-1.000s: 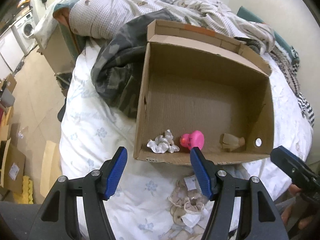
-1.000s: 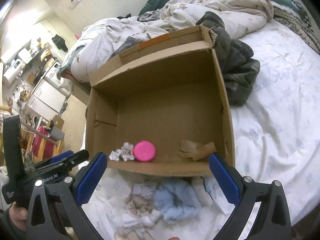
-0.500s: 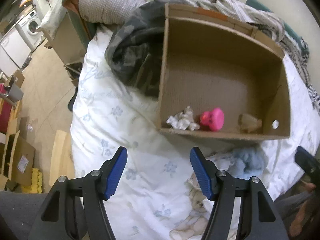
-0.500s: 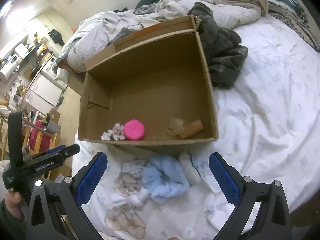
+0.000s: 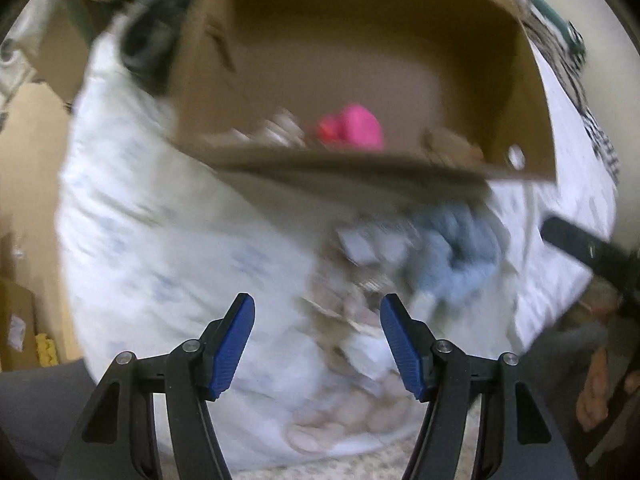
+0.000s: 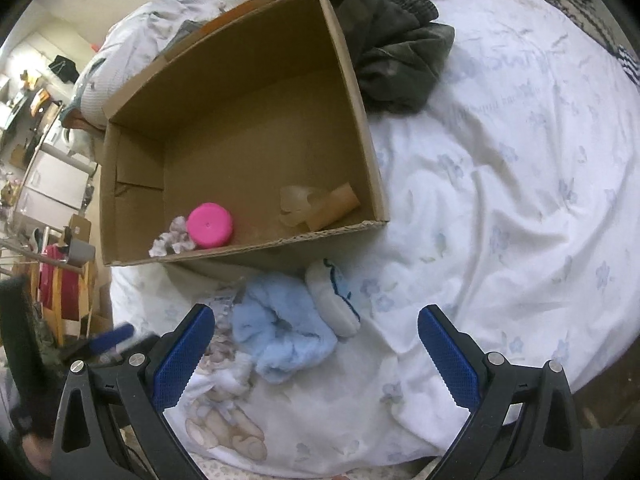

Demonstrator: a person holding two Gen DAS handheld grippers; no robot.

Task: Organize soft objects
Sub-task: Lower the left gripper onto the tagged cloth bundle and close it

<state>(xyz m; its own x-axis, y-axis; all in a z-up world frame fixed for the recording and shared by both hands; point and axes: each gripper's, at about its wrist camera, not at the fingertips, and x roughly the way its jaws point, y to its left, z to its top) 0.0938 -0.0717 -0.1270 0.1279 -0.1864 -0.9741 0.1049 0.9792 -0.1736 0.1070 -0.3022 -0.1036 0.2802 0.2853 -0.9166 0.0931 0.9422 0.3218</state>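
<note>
Two grippers, both spread wide with nothing between the pads: your left gripper and right gripper each hang over the bedsheet on the near side of the cardboard box. Left wrist view is motion-blurred, so detail there is poor.

Inside the box, along its near wall: a pink round object, a white-grey scrunchie touching it on the left, and a tan cardboard tube with pale scraps toward the right corner.

Outside the box, just beside its near wall: a light blue fluffy cloth — it sits between your right gripper's fingers but ahead of them, no contact. A white sock with blue trim touches the cloth's right edge. A dark jacket lies against the box's far right corner.
</note>
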